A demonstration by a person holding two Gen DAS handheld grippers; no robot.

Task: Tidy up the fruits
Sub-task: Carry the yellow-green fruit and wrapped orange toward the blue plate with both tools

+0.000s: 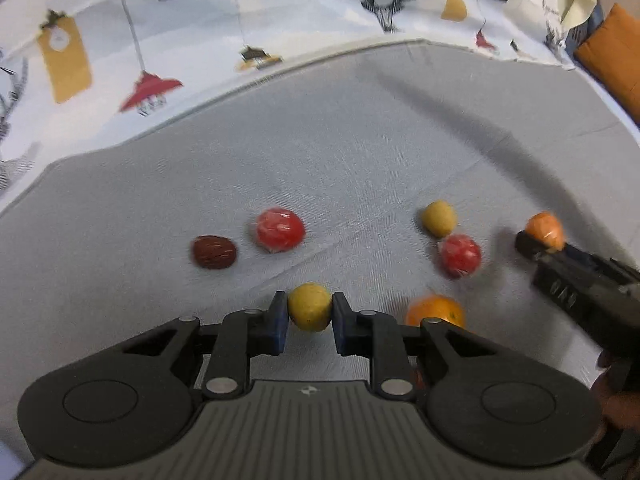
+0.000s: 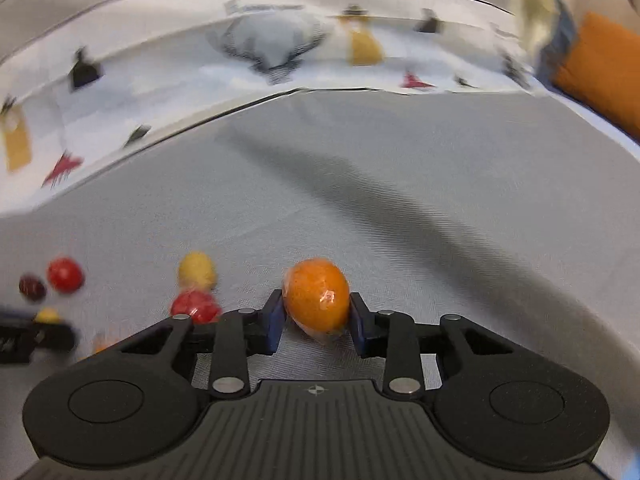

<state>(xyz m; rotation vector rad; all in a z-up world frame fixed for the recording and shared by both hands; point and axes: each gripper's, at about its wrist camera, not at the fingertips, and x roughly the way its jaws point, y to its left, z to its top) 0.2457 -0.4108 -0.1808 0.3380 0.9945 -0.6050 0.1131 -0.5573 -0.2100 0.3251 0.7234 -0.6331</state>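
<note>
Both grippers loaded: left gripper clamped on small round yellow fruit, right gripper clamped on plastic-wrapped oval orange fruit, both low over grey fabric mat. Remaining fruits lie scattered w/ no clear groups, so sorting looks barely begun.

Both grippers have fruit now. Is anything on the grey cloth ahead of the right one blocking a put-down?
Nothing visible does. The right gripper is shut on the orange fruit, and the grey cloth ahead of it lies bare. The yellow fruit and red fruit lie off to its left.
</note>
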